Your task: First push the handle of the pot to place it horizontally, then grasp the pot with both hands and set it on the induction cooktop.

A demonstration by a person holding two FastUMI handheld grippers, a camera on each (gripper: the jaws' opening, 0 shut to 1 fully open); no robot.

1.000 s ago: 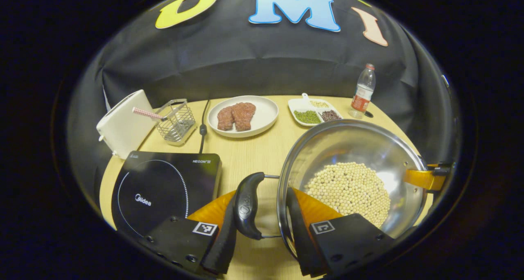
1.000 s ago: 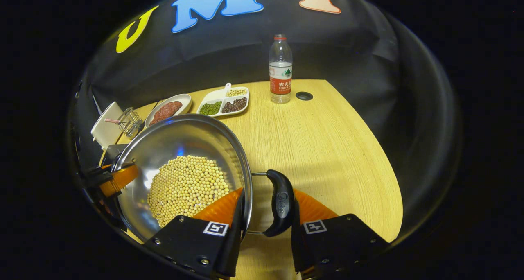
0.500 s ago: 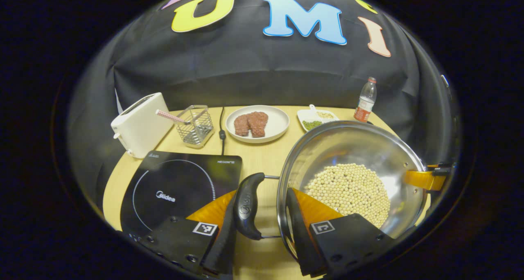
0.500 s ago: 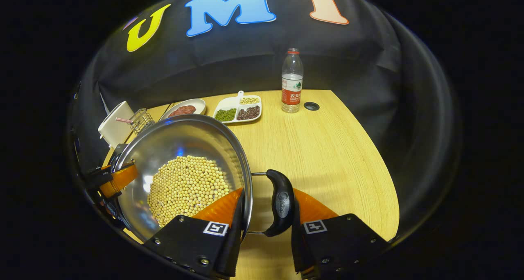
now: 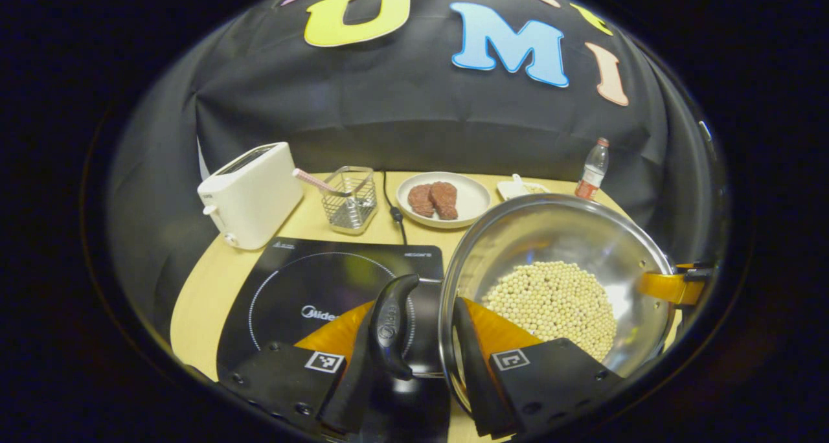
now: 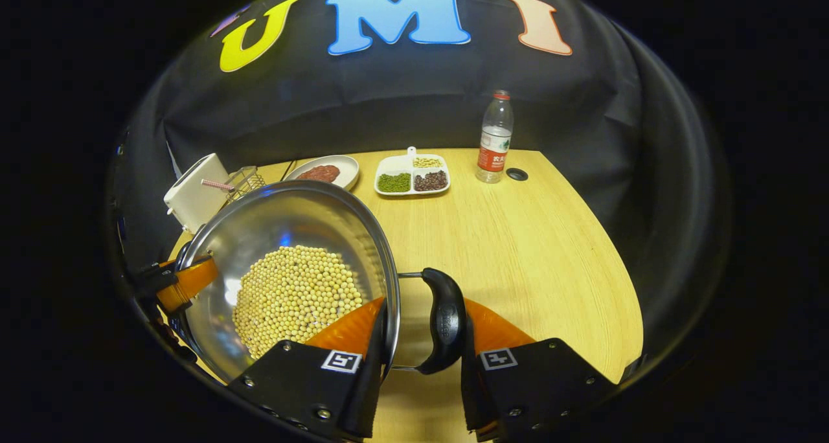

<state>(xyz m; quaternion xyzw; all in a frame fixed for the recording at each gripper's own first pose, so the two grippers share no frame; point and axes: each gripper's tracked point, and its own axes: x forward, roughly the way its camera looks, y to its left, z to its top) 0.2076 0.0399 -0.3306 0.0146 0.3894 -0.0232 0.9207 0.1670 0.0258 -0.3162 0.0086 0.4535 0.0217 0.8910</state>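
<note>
Pot (image 5: 557, 281) of beans hangs above the tabletop (image 6: 518, 249), left tool (image 5: 414, 359) and right tool (image 6: 414, 359) each clamped on a handle; setting down on the cooktop (image 5: 311, 287) remains.

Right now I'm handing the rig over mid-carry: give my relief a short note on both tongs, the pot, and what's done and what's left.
Left tongs: shut across the pot's rim and its left handle.
Right tongs: shut across the rim and the right handle.
Pot: holds pale beans, both handles horizontal, held level between the two tongs. Its left handle hangs over the induction cooktop; the bowl appears to hang over the wooden table beside it.
Done: handles pushed flat, two-handed grasp.
Left: carry the pot further over the cooktop's ring, lower it flat, open both tongs.
</note>
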